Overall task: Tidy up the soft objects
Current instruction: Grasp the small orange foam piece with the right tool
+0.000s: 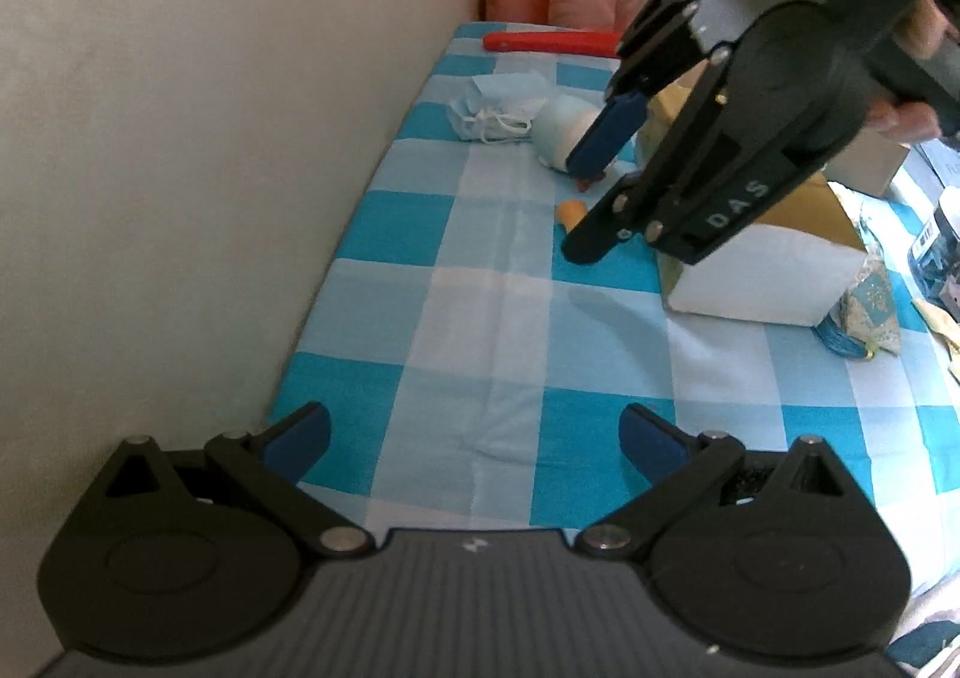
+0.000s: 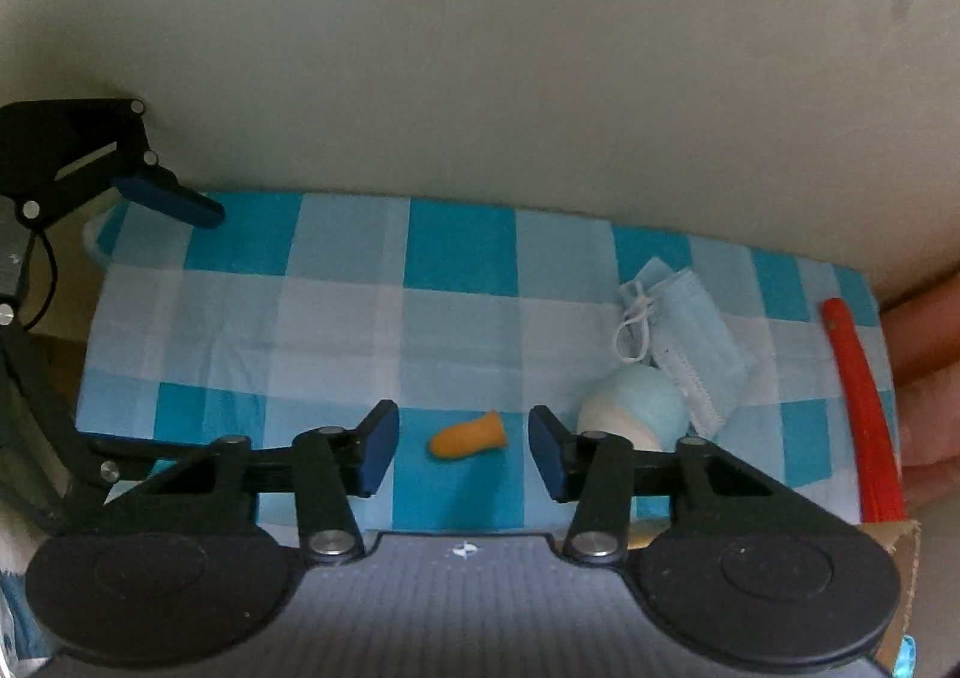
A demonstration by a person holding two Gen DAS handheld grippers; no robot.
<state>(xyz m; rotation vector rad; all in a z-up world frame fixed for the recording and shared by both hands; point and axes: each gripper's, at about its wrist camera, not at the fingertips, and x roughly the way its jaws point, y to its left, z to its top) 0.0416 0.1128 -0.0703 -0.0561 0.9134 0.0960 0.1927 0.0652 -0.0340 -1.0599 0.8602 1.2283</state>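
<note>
A small orange foam earplug [image 2: 468, 435] lies on the blue checked cloth [image 2: 336, 318]. My right gripper [image 2: 462, 447] is open, with the earplug between its fingers but not touching either pad. In the left wrist view the right gripper [image 1: 585, 210] hovers over the same earplug [image 1: 571, 212]. A pale blue soft ball [image 2: 636, 405] lies just right of it, and a folded blue face mask [image 2: 690, 336] lies behind the ball. My left gripper [image 1: 474, 438] is open and empty, low over the cloth near the wall.
A red stick-like object [image 2: 861, 408] lies along the cloth's right end. A white and brown cardboard box [image 1: 762, 270] stands by the right gripper, with a blue patterned pouch [image 1: 864, 306] beside it. A beige wall [image 1: 210, 138] borders the cloth.
</note>
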